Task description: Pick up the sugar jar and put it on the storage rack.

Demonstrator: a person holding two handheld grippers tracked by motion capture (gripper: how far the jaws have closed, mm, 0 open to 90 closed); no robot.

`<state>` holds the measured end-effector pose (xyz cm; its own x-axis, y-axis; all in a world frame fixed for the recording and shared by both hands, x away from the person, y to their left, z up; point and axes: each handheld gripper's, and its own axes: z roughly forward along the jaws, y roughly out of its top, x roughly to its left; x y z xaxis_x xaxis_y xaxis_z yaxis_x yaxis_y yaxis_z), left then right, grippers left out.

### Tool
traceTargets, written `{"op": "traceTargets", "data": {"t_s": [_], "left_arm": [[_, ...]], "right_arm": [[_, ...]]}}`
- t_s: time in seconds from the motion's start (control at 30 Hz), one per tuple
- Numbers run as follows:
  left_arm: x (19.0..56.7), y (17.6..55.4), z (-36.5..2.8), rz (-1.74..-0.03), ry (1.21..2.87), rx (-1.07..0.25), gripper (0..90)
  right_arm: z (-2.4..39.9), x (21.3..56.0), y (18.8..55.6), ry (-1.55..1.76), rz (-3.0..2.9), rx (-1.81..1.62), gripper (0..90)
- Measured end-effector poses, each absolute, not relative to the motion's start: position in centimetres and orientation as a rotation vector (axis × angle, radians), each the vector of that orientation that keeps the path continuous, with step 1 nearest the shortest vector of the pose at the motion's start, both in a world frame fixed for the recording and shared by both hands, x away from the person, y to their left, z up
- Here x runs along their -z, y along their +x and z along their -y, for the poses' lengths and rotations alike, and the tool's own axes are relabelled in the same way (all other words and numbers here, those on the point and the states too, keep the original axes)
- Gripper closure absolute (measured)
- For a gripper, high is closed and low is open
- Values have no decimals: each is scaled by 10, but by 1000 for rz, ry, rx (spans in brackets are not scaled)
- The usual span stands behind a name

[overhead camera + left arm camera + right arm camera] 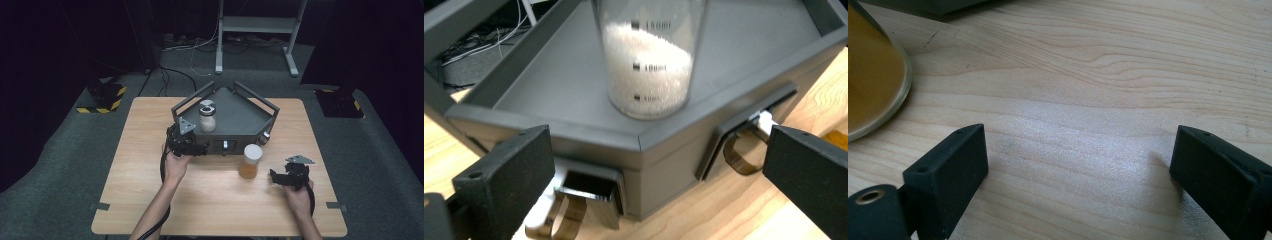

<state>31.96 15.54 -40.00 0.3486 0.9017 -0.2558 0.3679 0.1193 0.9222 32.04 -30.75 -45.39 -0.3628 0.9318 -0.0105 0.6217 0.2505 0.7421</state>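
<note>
A clear measuring beaker half full of white granules stands upright on a grey five-sided platform at the table's far middle. My left gripper is open just before the platform's front corner, with the beaker beyond its jaws and apart from them. A white-lidded jar of amber stuff stands on the table in front of the platform. My right gripper is open low over bare wood, to the right of that jar, holding nothing.
The platform has raised rails along its back sides, and small fittings on its front face. The wooden table has bare room at left and front. A white stand and cables lie on the floor behind.
</note>
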Motion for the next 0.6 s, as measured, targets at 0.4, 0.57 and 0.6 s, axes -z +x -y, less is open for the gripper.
{"op": "traceTargets", "data": {"t_s": [0.4, 0.57, 0.6], "left_arm": [[419, 305, -164, -1246, 1473, -545, 3], [428, 301, -163, -1245, 1502, -539, 4], [431, 300, -163, -1246, 1506, -539, 3]], "right_arm": [[307, 454, 320, 1411, -2075, -913, 80], [308, 454, 320, 1410, -2075, -914, 80], [307, 454, 320, 1411, -2075, -913, 80]]}}
